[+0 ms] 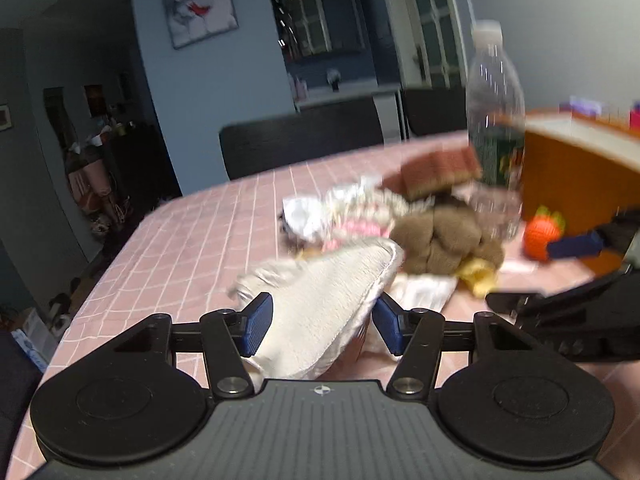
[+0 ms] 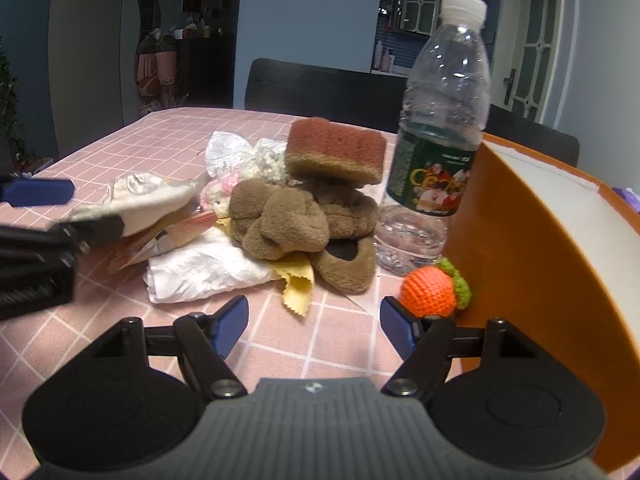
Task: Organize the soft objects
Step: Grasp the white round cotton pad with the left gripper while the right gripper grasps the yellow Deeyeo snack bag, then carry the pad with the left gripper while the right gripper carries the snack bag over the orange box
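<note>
Left gripper: the left gripper [image 1: 320,322] has its blue-padded fingers [image 1: 256,326] on either side of a cream-white folded cloth pad with a silvery edge [image 1: 324,300]; both pads appear to touch the cloth's sides, though blur makes the contact on the right pad unsure.
Cream cloth: raised off the pink checked tablecloth [image 1: 192,240] at its near end, its far end pointing toward the pile.
Right gripper: the right gripper [image 2: 314,326] hangs low over the tablecloth with fingers [image 2: 232,322] spread and nothing between them.
Pile: a brown plush knotted toy [image 2: 288,224] lies in the middle, a brown-and-rust sponge block [image 2: 336,152] resting on top of it, a yellow zigzag-edged cloth scrap [image 2: 298,284] and crumpled white paper [image 2: 200,272] under it.
Crochet piece: a white-and-pink knitted item [image 2: 244,172] sits behind the plush.
Orange ball: a small orange crocheted ball with a green top [image 2: 434,290] lies just beside the right finger, touching the orange bin wall.
Bin: an orange container with a white inside [image 2: 520,240] stands at the right.
Bottle: a clear plastic water bottle with a green label [image 2: 440,140] stands upright between pile and bin.
</note>
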A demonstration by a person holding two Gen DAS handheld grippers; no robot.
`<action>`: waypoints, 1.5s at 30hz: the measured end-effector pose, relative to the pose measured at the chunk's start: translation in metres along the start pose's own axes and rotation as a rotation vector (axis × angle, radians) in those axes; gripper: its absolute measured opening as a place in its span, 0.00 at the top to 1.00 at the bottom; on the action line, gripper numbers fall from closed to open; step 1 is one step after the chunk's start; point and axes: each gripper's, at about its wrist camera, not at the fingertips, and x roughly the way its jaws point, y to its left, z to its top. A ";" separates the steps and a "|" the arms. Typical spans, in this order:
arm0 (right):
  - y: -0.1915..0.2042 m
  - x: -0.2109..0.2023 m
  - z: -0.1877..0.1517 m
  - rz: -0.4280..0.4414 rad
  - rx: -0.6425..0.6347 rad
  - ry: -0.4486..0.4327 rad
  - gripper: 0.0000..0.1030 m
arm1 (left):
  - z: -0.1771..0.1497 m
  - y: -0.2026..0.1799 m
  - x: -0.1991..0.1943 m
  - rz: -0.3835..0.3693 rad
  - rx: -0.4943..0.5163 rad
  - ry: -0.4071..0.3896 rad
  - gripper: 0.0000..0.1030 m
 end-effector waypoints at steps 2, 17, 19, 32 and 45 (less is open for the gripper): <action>0.002 0.002 0.001 0.009 -0.001 0.003 0.30 | -0.002 -0.003 0.012 0.006 0.036 0.043 0.34; 0.049 0.014 0.038 0.215 -0.079 -0.040 0.11 | -0.012 0.043 0.022 0.095 -0.097 0.094 0.95; 0.062 0.021 0.043 0.250 -0.102 -0.040 0.07 | -0.016 0.054 0.022 0.108 -0.129 0.109 0.95; 0.114 0.078 0.051 0.211 -0.180 0.073 0.09 | -0.026 0.086 0.023 0.049 -0.225 0.126 0.95; 0.117 0.053 0.048 0.223 -0.235 0.025 0.45 | -0.026 0.078 0.014 0.028 -0.215 0.123 0.95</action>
